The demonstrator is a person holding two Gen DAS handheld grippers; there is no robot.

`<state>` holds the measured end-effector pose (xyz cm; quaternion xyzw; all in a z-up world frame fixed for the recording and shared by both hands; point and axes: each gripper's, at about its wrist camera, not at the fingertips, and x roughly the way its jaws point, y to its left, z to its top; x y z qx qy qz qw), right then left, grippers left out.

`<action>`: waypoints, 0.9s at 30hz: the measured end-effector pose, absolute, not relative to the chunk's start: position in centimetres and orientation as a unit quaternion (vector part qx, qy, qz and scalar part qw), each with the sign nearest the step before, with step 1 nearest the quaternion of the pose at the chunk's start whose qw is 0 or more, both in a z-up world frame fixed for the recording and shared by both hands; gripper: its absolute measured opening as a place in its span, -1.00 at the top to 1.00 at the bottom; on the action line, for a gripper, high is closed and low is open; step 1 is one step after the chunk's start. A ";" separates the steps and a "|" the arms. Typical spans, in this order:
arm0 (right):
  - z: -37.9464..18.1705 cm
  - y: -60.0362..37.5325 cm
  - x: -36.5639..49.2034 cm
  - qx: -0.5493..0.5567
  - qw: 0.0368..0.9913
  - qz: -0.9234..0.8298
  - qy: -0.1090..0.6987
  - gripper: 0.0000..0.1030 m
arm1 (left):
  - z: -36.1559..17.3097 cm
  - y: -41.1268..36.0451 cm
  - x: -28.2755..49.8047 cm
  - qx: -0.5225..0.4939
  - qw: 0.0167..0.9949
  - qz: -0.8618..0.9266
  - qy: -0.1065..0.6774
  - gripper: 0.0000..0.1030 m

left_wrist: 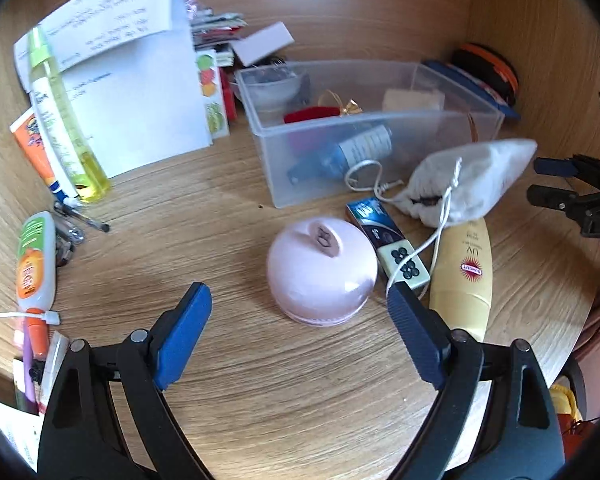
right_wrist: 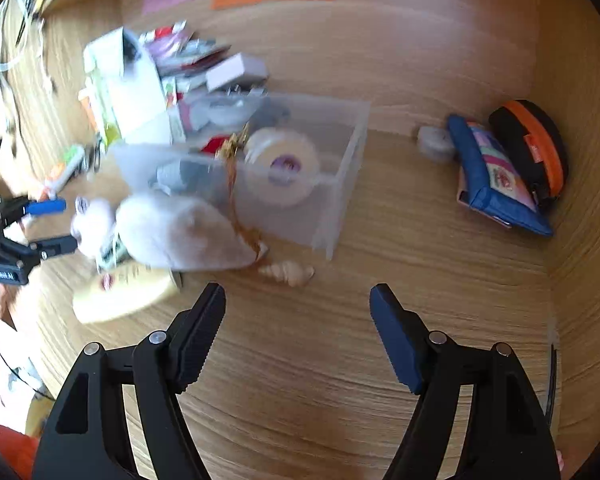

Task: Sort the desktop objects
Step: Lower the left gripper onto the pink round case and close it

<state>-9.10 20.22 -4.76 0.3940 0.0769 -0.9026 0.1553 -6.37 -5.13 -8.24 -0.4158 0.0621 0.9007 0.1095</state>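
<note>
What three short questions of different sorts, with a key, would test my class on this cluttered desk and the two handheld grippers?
1. True or false: the left gripper is shut on the pink dome-shaped gadget.
2. Which lies inside the clear plastic bin? A) yellow sunscreen tube B) blue bottle C) white drawstring pouch
3. Fill in: in the right wrist view, the small thing on the desk just ahead of the right gripper is a ____.

Key: 1 false, both grippers are open and empty; 2 B; 3 seashell.
</note>
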 end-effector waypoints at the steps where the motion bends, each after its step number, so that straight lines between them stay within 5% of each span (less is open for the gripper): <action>1: -5.3 20.1 -9.3 0.401 0.156 -0.898 0.086 -0.36 | -8.4 -4.9 -6.5 -0.417 0.109 0.900 0.066 -0.75; 12: -7.7 18.9 -11.4 0.434 0.174 -0.876 0.116 -0.02 | -9.4 -4.4 -8.3 -0.430 0.107 0.894 0.068 -0.73; 15: -8.0 18.5 -11.8 0.440 0.183 -0.870 0.126 -0.01 | -9.5 -4.5 -8.7 -0.436 0.115 0.890 0.066 -0.52; 22: -8.5 17.9 -13.3 0.441 0.190 -0.868 0.128 0.00 | -9.9 -4.9 -9.8 -0.442 0.116 0.888 0.057 -0.50; 27: -8.6 18.1 -13.9 0.440 0.197 -0.870 0.107 0.03 | -10.1 -4.8 -10.2 -0.439 0.116 0.889 0.057 -0.29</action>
